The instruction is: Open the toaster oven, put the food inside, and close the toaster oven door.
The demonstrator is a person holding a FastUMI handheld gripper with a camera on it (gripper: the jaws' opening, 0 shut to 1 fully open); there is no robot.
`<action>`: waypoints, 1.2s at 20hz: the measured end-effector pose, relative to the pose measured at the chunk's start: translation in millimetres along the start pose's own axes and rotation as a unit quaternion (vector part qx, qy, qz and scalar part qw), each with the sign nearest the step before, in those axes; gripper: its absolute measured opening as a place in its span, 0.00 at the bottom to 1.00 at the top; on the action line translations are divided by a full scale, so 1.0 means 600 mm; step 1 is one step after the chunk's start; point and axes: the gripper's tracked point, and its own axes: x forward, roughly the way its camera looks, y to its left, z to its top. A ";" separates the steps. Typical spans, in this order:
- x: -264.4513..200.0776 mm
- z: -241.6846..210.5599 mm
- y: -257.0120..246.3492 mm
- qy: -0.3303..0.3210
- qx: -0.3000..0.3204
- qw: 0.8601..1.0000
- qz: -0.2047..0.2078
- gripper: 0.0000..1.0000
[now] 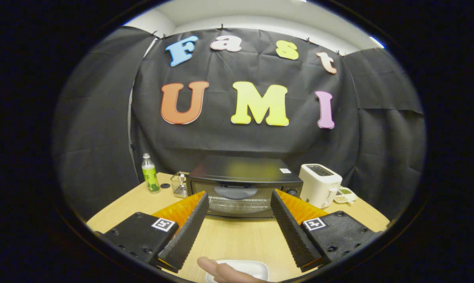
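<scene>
Nearest the camera: a person's hand point(225, 271) resting on a shallow white tray point(252, 268) at the table's point(237, 239) near edge, between the fingers and a little behind their tips. Whether food lies in the tray cannot be told.

Gripper point(240, 201) fingers spread wide, grasping nothing, aimed across bare wood.

Toaster oven point(242, 184) sits beyond the fingers, squarely ahead, door shut; a wire rack shows through the glass. Handle strip along the door's upper edge. White toaster point(319, 184) just beside its right; small dish point(346, 195) past that. Green-labelled bottle point(150, 173) and a wire holder point(179, 184) to the oven's left.

Shut door and free fingers fit either end of the job: door yet to be opened, or food in and door closed again. Glass is too dim to settle it.

If the door is to be worked: come in level, centred on the handle, take it with both fingers, and swing along the hinge arc rather than pulling straight.
</scene>
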 end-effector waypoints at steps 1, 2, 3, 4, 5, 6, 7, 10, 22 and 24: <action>-0.019 0.014 -0.001 -0.001 0.003 1.000 -0.001 1.00; -0.040 0.031 -0.003 -0.004 0.006 1.000 -0.001 1.00; -0.063 0.052 0.000 -0.010 0.009 1.000 0.001 1.00; -0.086 0.076 -0.001 -0.023 0.010 1.000 0.000 1.00; -0.111 0.100 -0.009 -0.037 0.011 0.999 -0.007 1.00; -0.137 0.123 -0.014 -0.056 0.012 0.998 -0.013 1.00; -0.162 0.146 -0.012 -0.077 0.012 0.997 -0.016 1.00; -0.232 0.195 -0.003 -0.115 0.002 0.993 -0.012 1.00; -0.360 0.114 -0.061 -0.096 0.031 0.995 0.007 1.00; -0.375 0.111 -0.066 -0.102 0.034 0.994 0.014 1.00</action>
